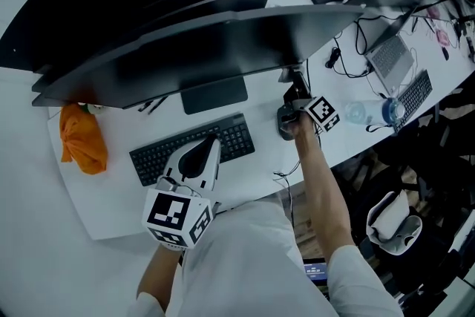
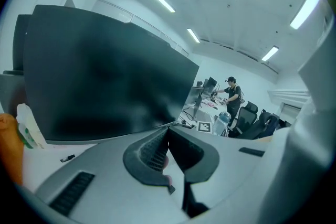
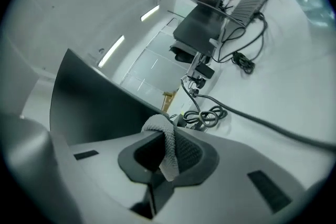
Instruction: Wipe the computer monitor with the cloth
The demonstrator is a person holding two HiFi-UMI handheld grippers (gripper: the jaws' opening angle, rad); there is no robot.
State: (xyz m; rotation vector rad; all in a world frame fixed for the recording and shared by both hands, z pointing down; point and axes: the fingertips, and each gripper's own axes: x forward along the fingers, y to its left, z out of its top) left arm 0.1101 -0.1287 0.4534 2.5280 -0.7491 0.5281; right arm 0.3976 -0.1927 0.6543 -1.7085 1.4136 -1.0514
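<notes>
I see a white worktop (image 1: 44,182) in a strip-lit office. The monitor (image 1: 208,48) stretches left to right, screen facing me. My right tool (image 1: 288,122) pinches the grey cloth (image 3: 167,147) near its right end; my left tool (image 1: 210,141) is closed and empty.

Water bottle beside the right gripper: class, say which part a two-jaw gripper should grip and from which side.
Grip the water bottle across its clear body, below the blue cap, coming in level from the desk's front edge: it seems to stand upright, with cables behind.
</notes>
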